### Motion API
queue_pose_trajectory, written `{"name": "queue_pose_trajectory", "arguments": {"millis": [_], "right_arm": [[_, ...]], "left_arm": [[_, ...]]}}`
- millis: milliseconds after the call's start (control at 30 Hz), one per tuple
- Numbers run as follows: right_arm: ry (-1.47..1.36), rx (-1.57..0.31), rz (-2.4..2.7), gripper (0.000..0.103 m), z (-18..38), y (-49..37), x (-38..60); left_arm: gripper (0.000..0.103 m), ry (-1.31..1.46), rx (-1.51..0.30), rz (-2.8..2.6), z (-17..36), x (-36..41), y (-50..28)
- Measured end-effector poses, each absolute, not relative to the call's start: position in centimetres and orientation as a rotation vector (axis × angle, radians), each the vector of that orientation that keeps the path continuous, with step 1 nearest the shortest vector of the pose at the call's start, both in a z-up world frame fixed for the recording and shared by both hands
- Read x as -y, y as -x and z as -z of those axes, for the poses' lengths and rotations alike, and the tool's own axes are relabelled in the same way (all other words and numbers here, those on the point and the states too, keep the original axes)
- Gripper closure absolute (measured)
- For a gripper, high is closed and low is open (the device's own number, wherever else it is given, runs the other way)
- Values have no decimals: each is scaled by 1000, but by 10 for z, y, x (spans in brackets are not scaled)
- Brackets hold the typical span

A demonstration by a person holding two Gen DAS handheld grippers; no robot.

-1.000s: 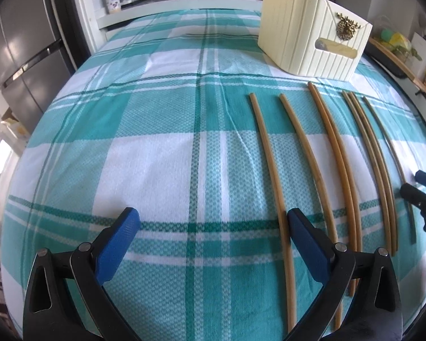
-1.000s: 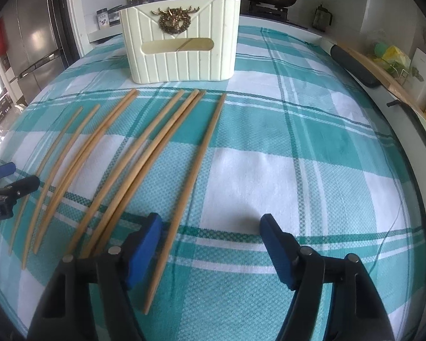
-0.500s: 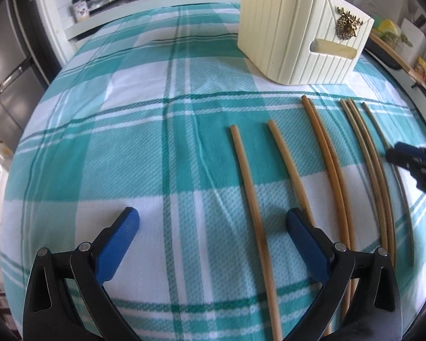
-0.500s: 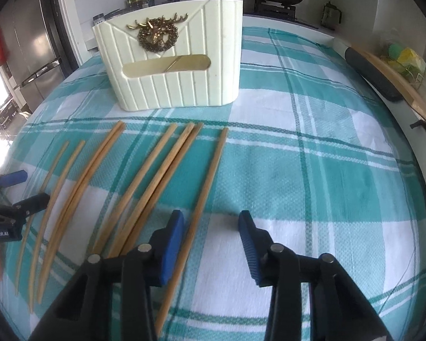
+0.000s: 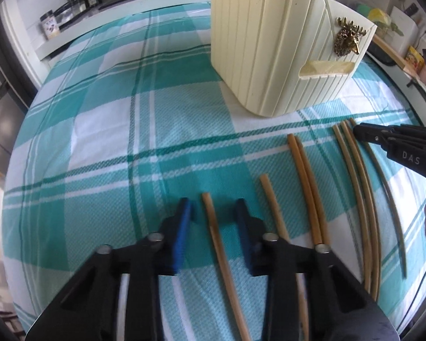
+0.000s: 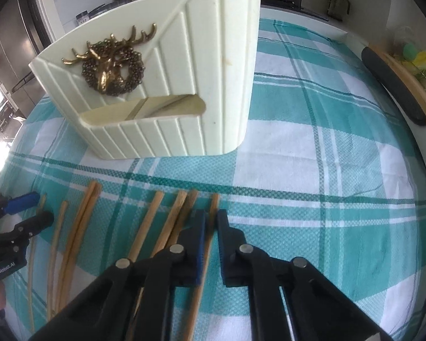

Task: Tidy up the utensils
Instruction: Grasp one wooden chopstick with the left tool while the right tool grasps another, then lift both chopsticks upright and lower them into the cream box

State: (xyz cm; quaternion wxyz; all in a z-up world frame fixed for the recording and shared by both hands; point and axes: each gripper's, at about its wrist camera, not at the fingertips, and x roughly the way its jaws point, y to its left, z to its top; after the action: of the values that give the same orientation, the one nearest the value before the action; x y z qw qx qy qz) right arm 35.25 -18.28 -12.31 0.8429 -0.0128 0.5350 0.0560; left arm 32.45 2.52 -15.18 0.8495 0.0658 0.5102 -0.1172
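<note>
Left claw (image 5: 213,218) closing around outermost chopstick (image 5: 215,238), right claw (image 6: 211,221) clamped rightmost chopstick (image 6: 213,207)

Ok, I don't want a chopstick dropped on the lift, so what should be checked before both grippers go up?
1. Right gripper shut on rightmost chopstick: ok.
2. Left gripper gripping leftmost chopstick: not ok; jaws closing, pads not yet touching it.
3. Only one chopstick between each pair of jaws: ok.
4. Holder upright: ok.
5. Holder top free: cannot tell, out of view.
</note>
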Motion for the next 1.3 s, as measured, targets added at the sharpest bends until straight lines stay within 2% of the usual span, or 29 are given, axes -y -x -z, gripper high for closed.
{"name": "queue_pose_trajectory", "arguments": {"millis": [33, 67, 167, 333, 833, 1033, 1300], "right_arm": [[16, -1129, -116, 97, 123, -354, 184], [7, -1126, -115, 97, 123, -355, 184], [-59, -1121, -137, 97, 123, -356, 191], [-160, -1067, -192, 97, 98, -341, 207], [-158, -777, -360, 97, -51, -241, 210], [-122, -662, -350, 97, -86, -215, 204], [-108, -587, -330, 97, -121, -223, 201]], "left_arm": [[92, -139, -1069, 248, 152, -24, -325], [96, -136, -1062, 249, 152, -24, -325], [99, -105, -1052, 253, 151, -26, -324], [99, -64, -982, 259, 126, -34, -308], [99, 41, -666, 352, -15, -50, -237], [99, 84, -584, 369, -46, -52, -228], [99, 113, -509, 371, -80, -48, -246]]}}
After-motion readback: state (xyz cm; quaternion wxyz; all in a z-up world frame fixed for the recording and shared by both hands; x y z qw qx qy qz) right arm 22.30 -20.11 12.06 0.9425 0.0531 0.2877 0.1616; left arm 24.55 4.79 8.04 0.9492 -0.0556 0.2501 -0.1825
